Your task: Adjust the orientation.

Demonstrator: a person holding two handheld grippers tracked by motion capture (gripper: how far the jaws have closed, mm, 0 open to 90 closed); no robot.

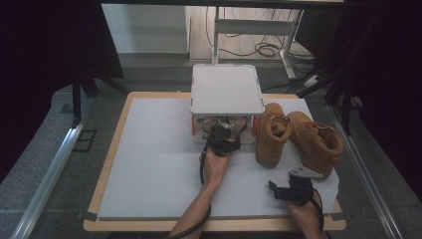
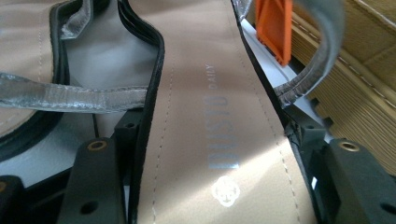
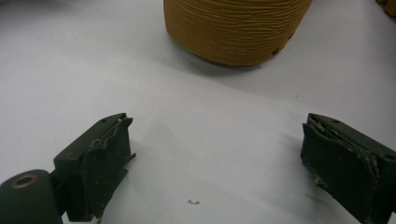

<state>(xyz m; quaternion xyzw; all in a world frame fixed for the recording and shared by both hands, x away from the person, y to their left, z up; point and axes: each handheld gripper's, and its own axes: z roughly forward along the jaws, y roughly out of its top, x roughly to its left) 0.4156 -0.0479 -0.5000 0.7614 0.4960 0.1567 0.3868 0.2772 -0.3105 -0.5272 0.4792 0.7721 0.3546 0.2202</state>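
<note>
So the right gripper (image 1: 293,189) sat at the near right corner of the table (image 1: 149,174), jaws wide apart with nothing in them, a tan boot (image 3: 236,28) just ahead of it. Further in, the left gripper (image 1: 222,137) was the one at the work: jaws clamped on the edges of a sandal (image 2: 210,130) under the white shelf (image 1: 226,89). The sandal's long axis ran straight away from the jaws, deeper under the shelf.

A white two-tier rack (image 1: 227,89) stands at the far middle of the desk (image 1: 149,164). Just right of the rack sit two tan boots (image 1: 298,137), side by side, upright.
</note>
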